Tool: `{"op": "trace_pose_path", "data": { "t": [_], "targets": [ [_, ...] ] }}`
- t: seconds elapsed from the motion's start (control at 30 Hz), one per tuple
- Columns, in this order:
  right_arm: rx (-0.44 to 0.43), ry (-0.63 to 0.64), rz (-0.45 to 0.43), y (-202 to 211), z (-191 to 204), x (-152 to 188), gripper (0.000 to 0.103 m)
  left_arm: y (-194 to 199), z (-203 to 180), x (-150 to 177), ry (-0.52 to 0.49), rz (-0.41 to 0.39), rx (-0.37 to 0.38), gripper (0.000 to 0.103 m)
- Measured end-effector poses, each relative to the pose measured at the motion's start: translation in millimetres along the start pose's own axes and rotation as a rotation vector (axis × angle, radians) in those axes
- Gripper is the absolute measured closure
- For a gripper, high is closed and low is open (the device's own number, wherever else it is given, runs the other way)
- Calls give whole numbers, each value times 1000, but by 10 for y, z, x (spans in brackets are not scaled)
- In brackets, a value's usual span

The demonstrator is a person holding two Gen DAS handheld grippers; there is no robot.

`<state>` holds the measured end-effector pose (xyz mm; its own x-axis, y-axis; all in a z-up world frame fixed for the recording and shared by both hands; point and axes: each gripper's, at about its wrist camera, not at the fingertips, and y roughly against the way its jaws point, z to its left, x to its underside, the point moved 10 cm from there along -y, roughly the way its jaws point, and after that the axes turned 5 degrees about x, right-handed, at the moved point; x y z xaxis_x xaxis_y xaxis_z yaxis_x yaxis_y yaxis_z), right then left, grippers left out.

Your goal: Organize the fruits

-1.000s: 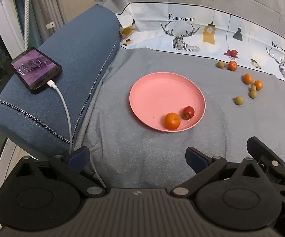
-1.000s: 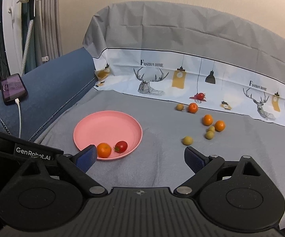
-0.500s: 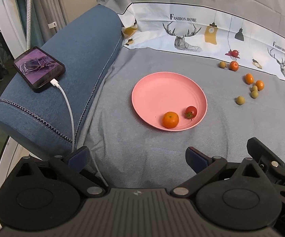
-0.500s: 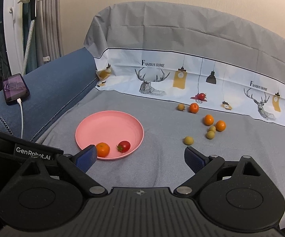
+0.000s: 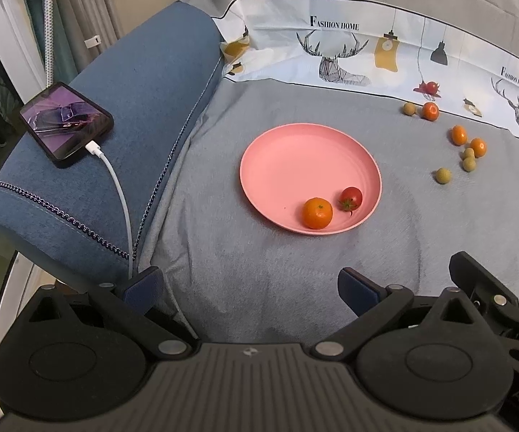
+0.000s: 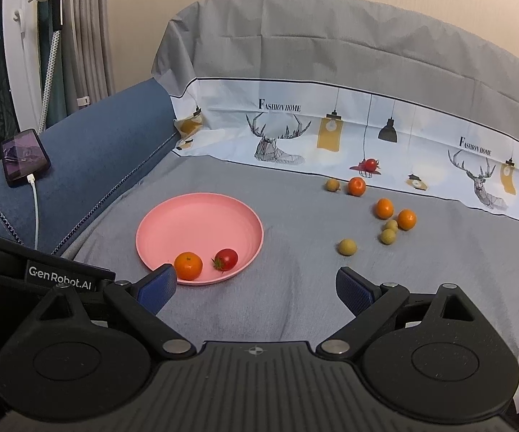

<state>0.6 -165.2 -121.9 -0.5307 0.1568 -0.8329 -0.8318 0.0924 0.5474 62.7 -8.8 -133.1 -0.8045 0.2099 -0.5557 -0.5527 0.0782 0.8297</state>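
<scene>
Both grippers: left gripper (image 5: 248,288), right gripper (image 6: 256,286) spread, empty | Risk: round fruit (image 6: 347,247) rolls on soft cloth (image 6: 295,302) if nudged | Risk: pink plate (image 6: 173,223) shifts when loaded

Pink plate (image 6: 187,216), orange mandarin (image 6: 188,265), red tomato (image 6: 226,259), grey sheet (image 6: 295,288)

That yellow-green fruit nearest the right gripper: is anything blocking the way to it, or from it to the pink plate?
Nothing visible: bare grey cloth lies between the open right gripper, the fruit and the pink plate.
</scene>
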Motion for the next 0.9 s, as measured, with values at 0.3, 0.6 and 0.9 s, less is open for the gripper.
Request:
{"op": "trace_pose_path", "data": {
  "t": [0.3,0.6,0.9],
  "targets": [
    [-8,-14,26,-106,-19,46,8,-101,-25,5,-14,25,-11,0],
    [-15,-37,65,-273,-69,126,8,-258,-77,24,-33,66,-17,0],
    [-10,-73,100,-454,-185,219,8,-480,-232,-47,-68,105,-17,0]
  ]
}}
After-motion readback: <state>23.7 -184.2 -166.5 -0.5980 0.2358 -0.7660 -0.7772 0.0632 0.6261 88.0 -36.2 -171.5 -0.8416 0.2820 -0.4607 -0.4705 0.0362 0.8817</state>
